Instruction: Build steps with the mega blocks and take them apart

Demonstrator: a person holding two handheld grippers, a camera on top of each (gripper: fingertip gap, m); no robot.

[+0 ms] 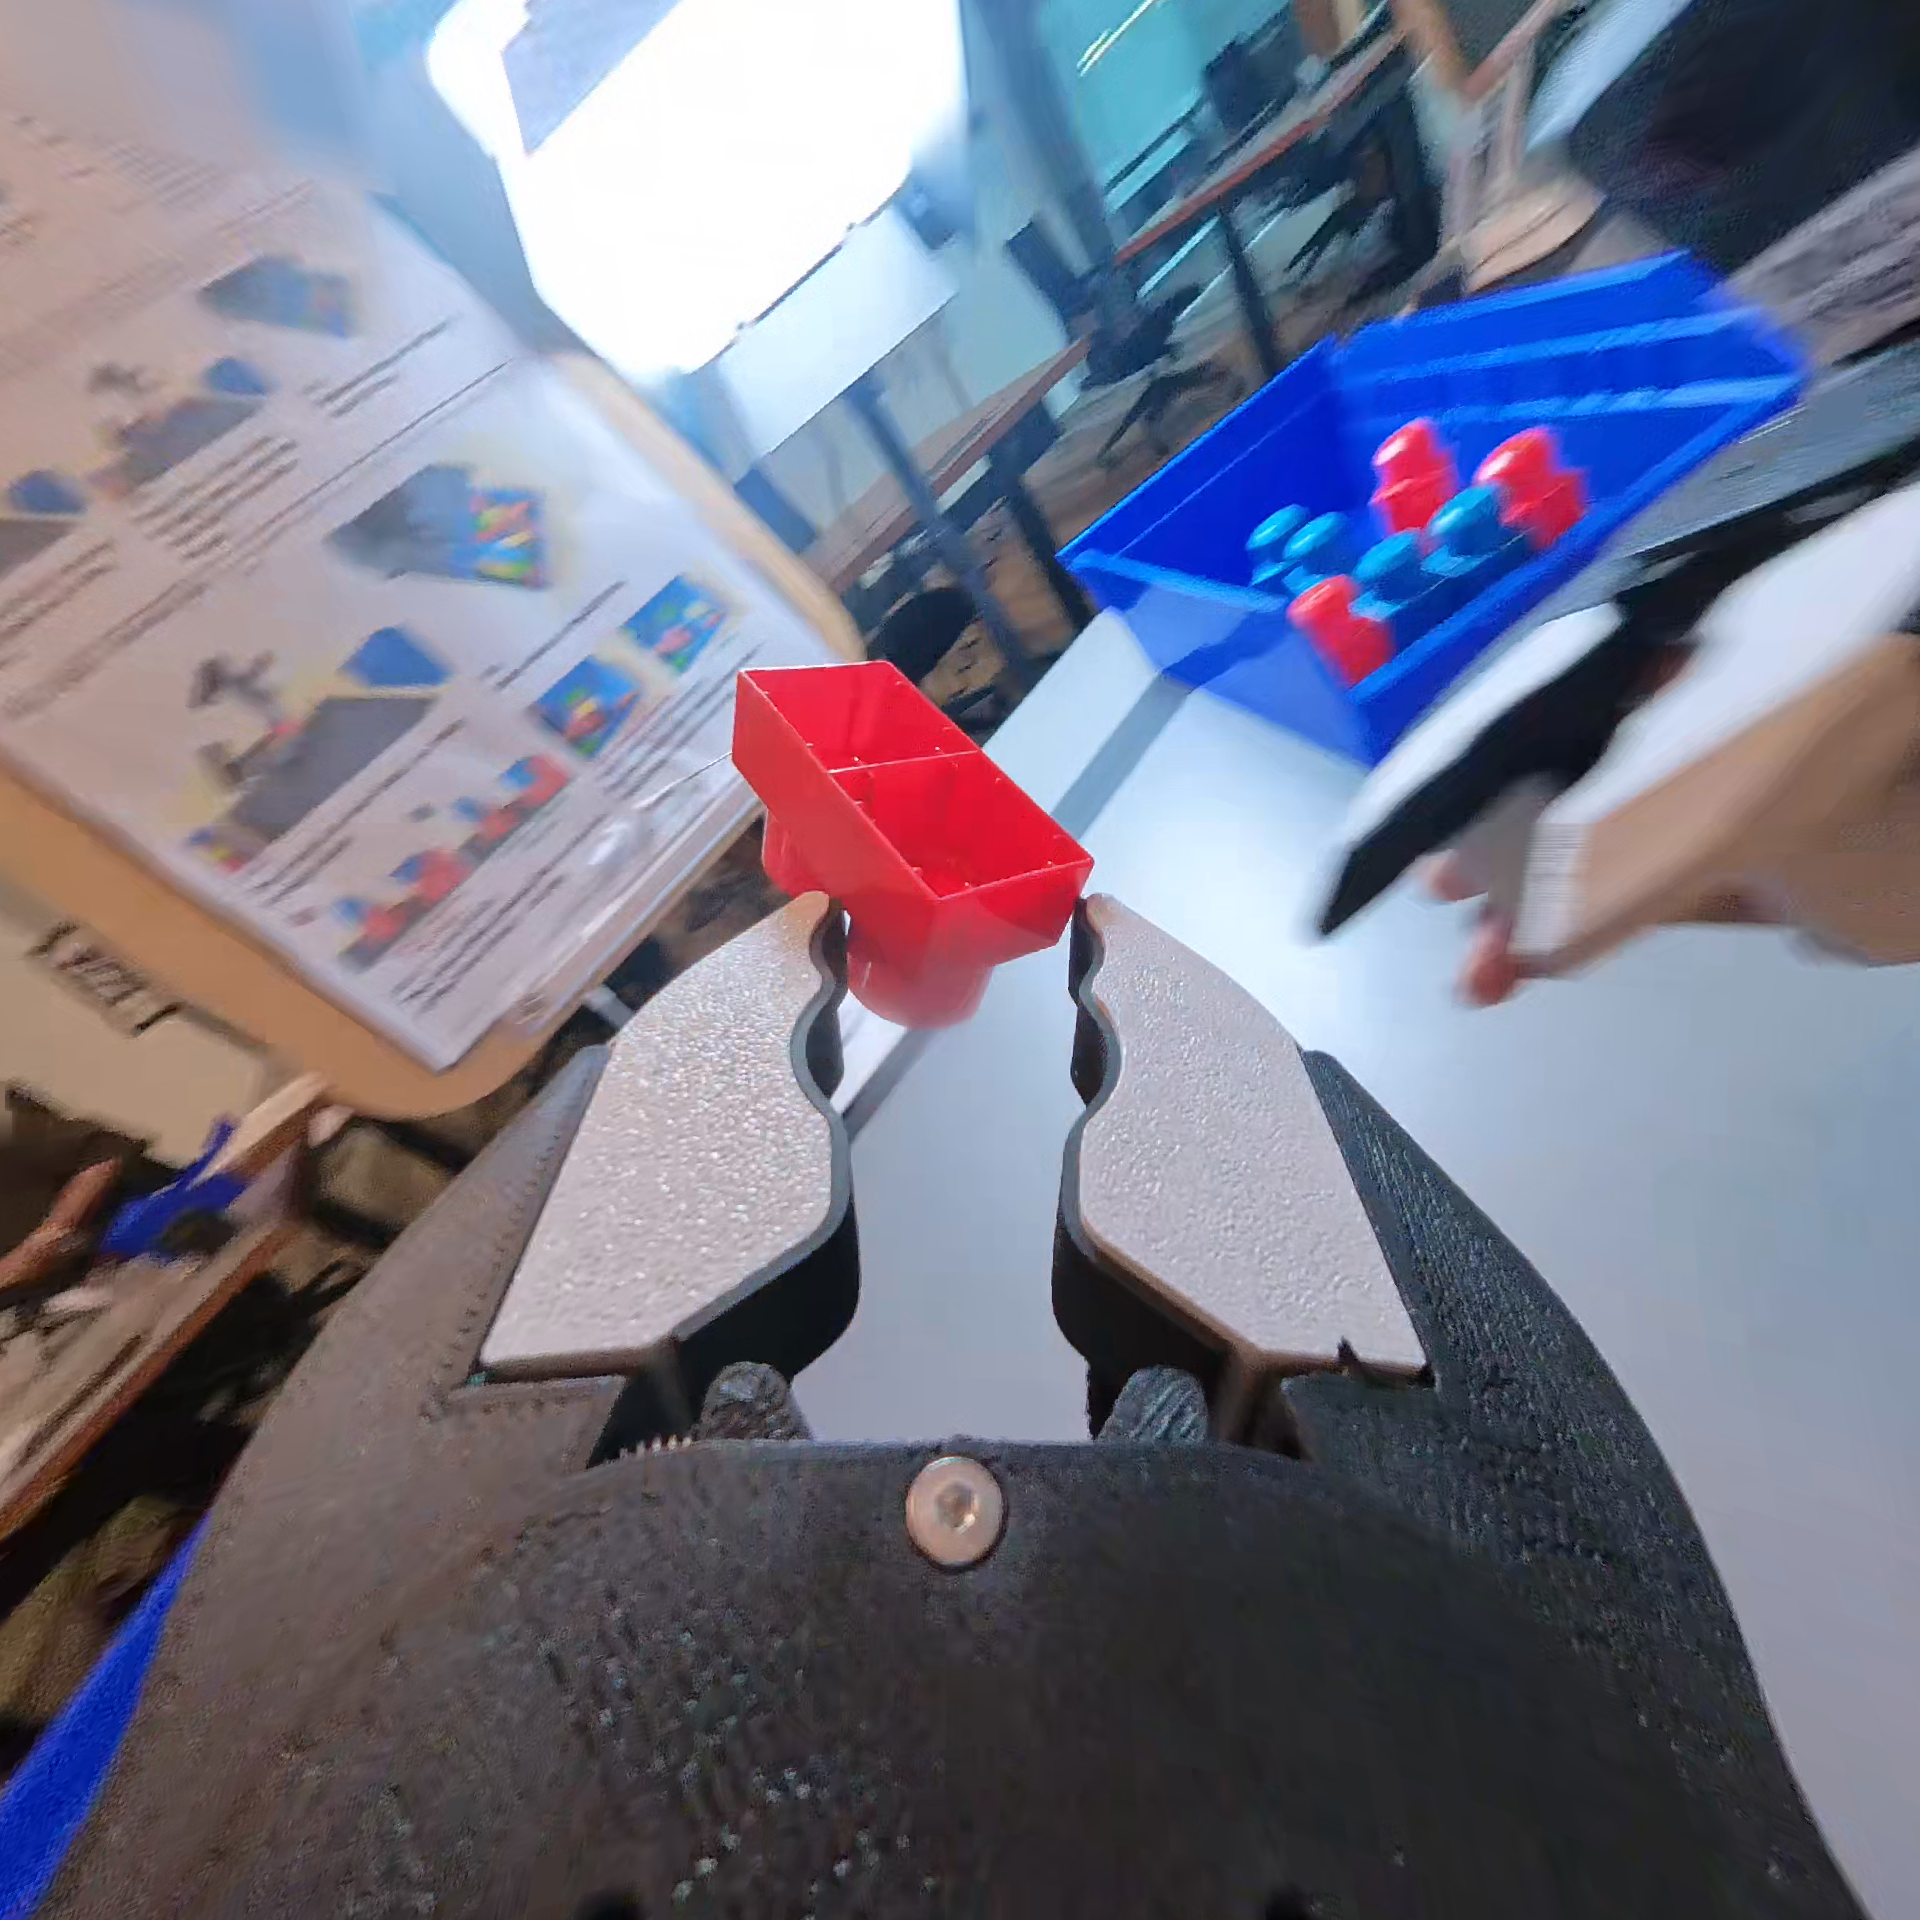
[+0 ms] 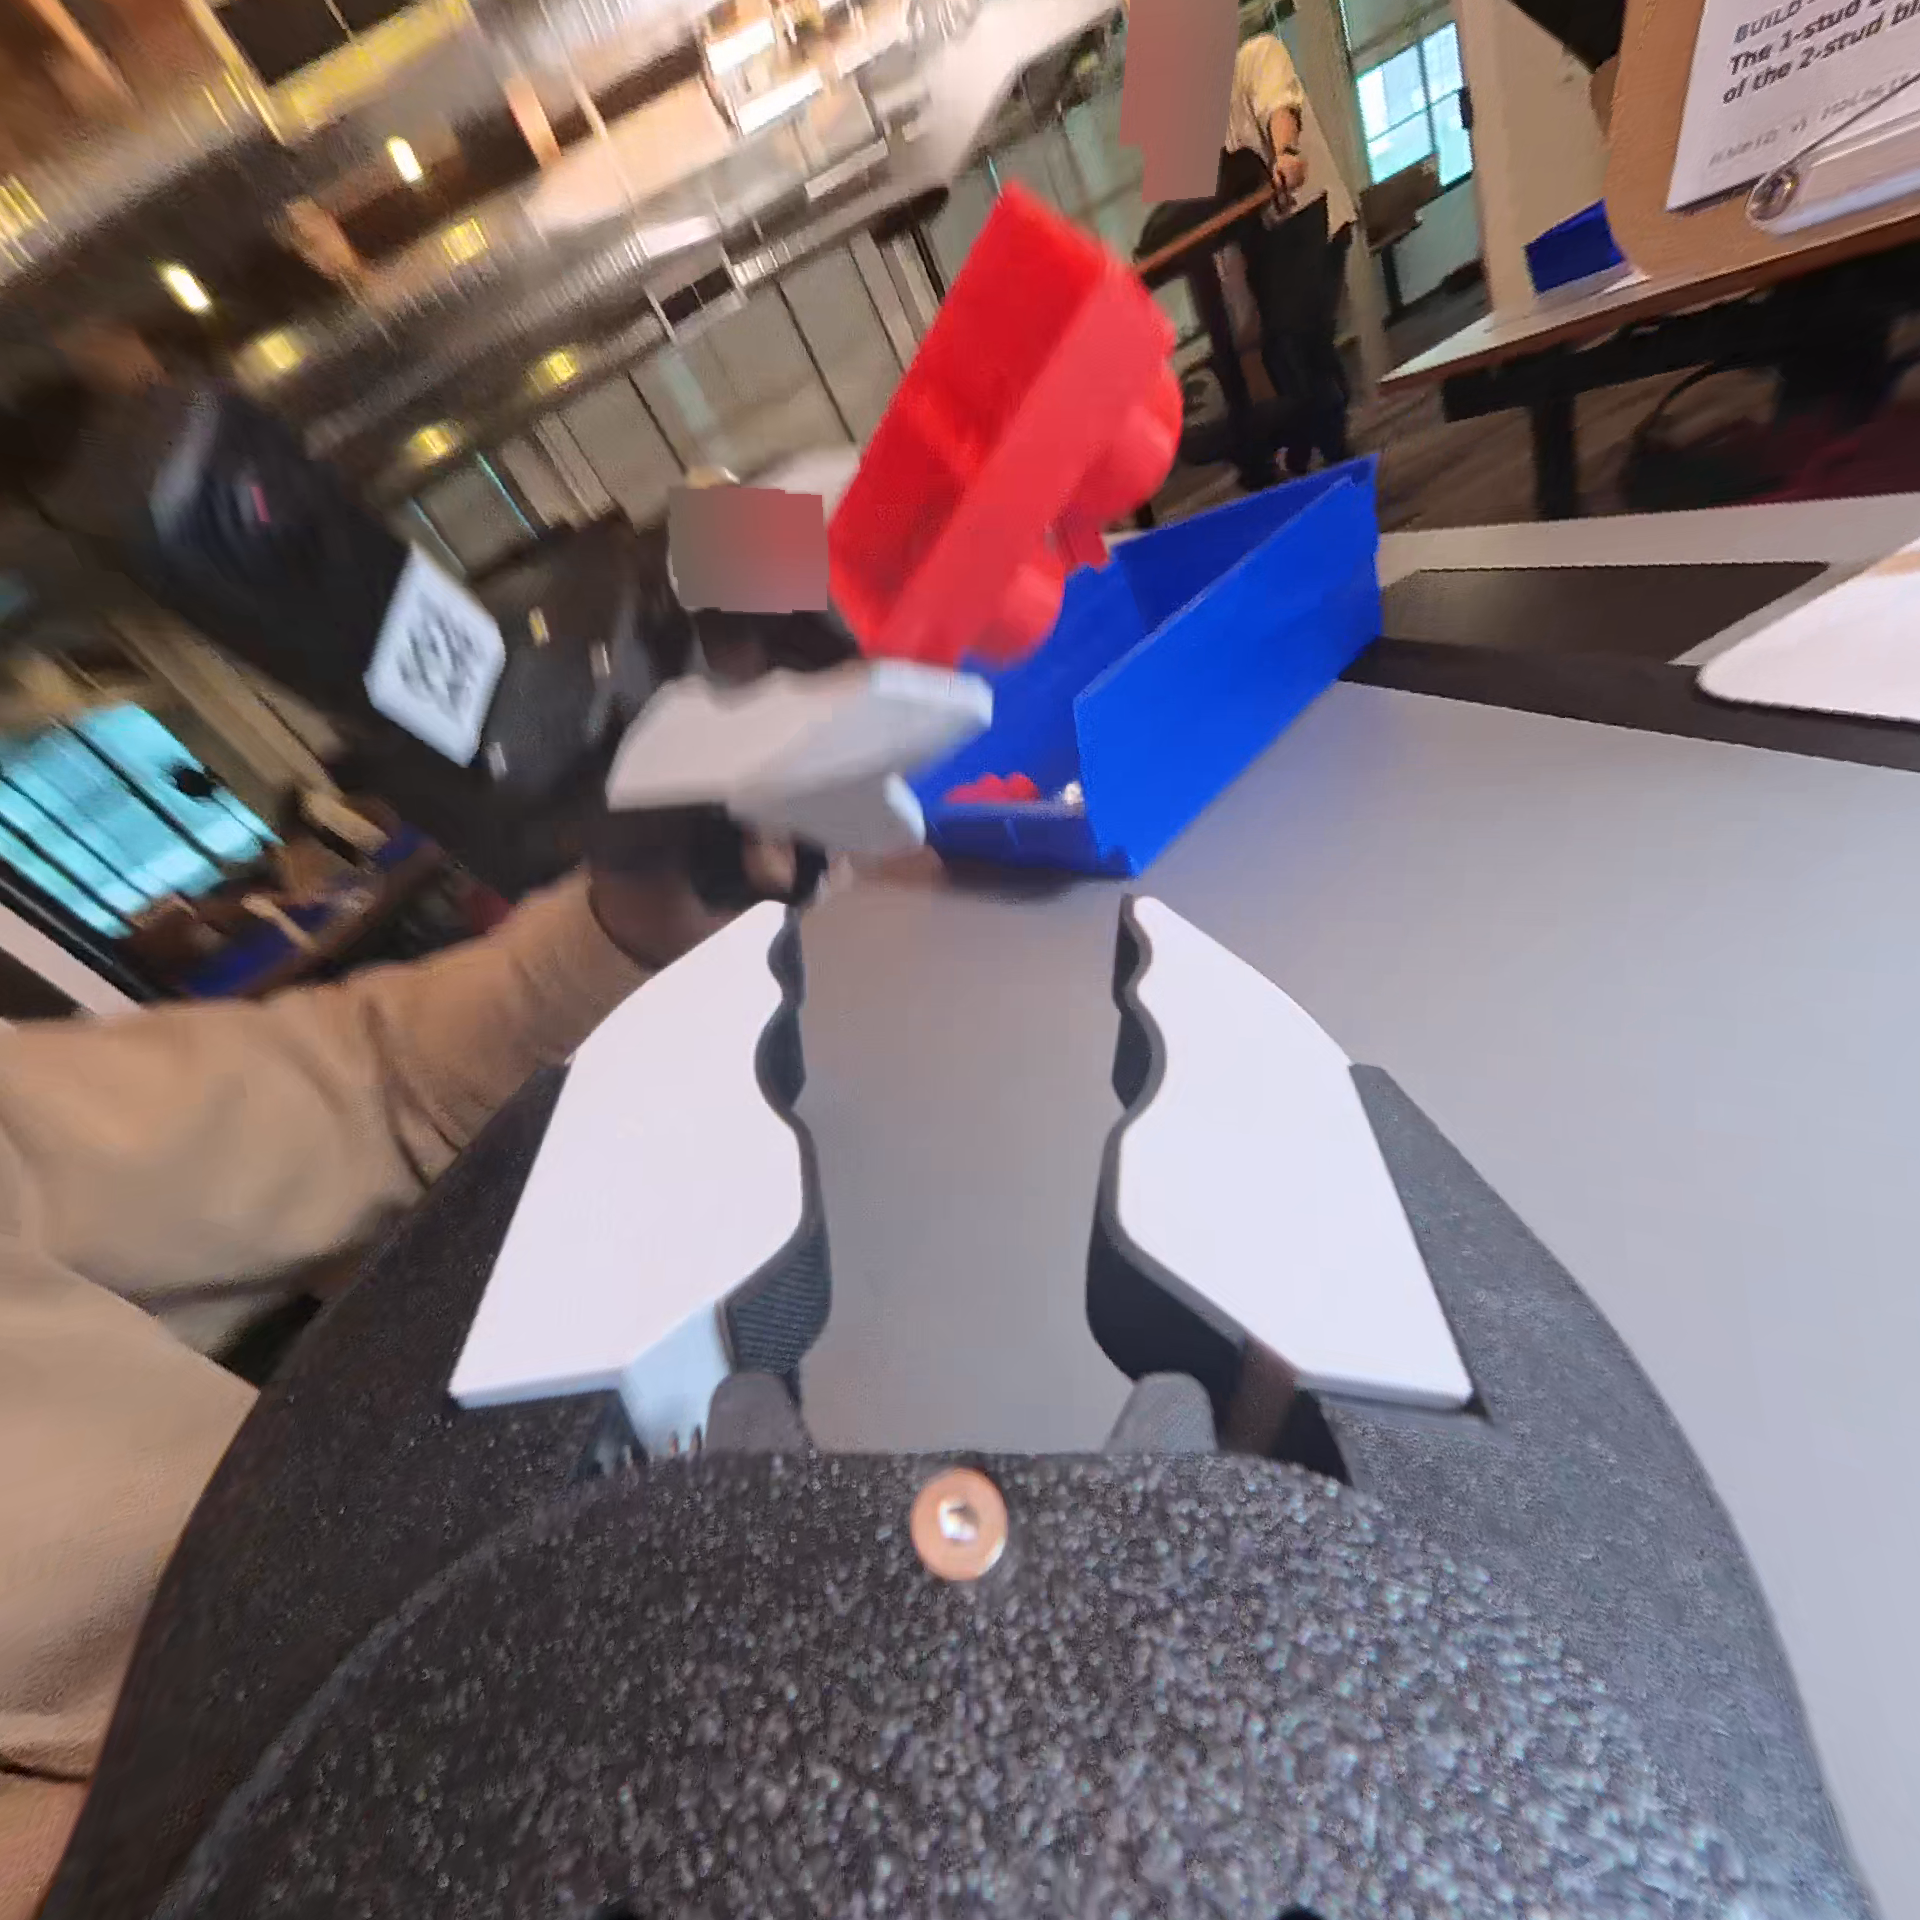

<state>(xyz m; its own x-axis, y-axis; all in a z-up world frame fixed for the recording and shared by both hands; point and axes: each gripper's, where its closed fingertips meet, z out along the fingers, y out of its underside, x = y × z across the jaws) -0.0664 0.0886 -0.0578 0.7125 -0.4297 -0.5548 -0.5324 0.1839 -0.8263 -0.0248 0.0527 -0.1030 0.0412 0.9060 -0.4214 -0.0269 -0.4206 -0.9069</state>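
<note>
My left gripper [image 1: 954,914] is shut on a red two-stud mega block [image 1: 904,821], pinched at the fingertips and held in the air with its hollow underside facing the camera. In the right wrist view the left gripper [image 2: 800,748] holds this block [image 2: 997,436] tilted above the near end of a blue bin [image 2: 1226,665]. The bin [image 1: 1455,540] holds several red and blue blocks. My right gripper [image 2: 956,914] is open and empty over the grey table [image 2: 1455,987]. It shows blurred at the right of the left wrist view [image 1: 1507,831].
An instruction sheet on a board [image 1: 312,582] stands at the table's left edge. Another sheet on a clipboard [image 2: 1808,94] is at the far right. A sleeved arm [image 2: 260,1091] crosses at the left. People [image 2: 1288,260] and desks fill the background.
</note>
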